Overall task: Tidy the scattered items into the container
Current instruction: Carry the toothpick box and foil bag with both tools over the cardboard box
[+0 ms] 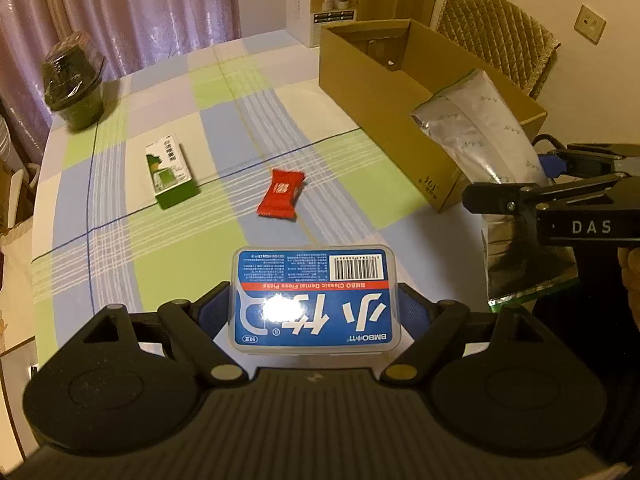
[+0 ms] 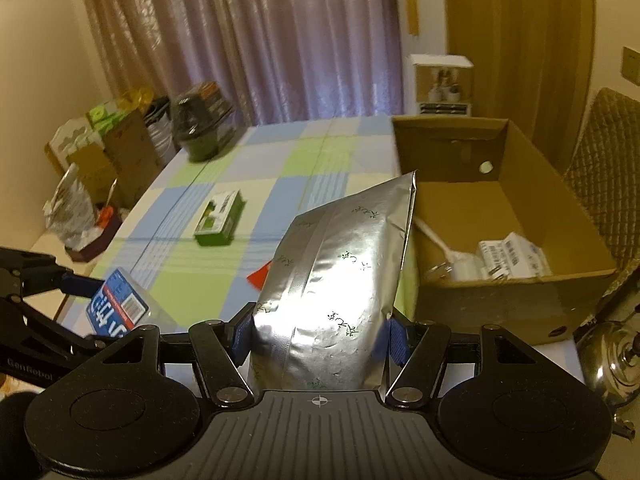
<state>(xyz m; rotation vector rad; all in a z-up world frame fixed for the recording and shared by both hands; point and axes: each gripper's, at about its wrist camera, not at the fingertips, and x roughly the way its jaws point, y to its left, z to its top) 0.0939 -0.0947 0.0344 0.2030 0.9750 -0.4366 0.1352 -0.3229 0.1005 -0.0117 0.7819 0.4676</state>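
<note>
Between the blue pads of the left gripper [image 1: 314,312] a clear floss-pick box [image 1: 314,300] with a blue label is clamped by its two short sides, lifted clear of the checked tablecloth [image 1: 168,264]; the tool is angled steeply down toward the table. To its right, the right gripper [image 2: 320,330] is tilted less steeply, and a silver foil pouch [image 2: 340,280] is gripped between its pads at the lower part, the pouch standing up and leaning toward the cardboard box [image 2: 516,300]. In the left wrist view the right gripper is seen from the side with the pouch rising from it in front of the box's near corner, and part of a hand [image 1: 630,276] is visible at the right edge behind that tool.

Two items are held, one per gripper. On the cloth two loose items are counted: one green-and-white carton [image 1: 170,174] lying flat to the left, and one red sachet [image 1: 282,196] near the middle, well apart from the carton. One open cardboard box is placed at the table's right side; inside it (seen only in the right wrist view) a white packet [image 2: 514,258] and a white spoon-like utensil [image 2: 440,246] are lying, with something clear beside them that cannot be identified. One dark wrapped pot [image 1: 74,80] stands at the far left corner, and one white printed carton [image 1: 322,4] at the far edge.
</note>
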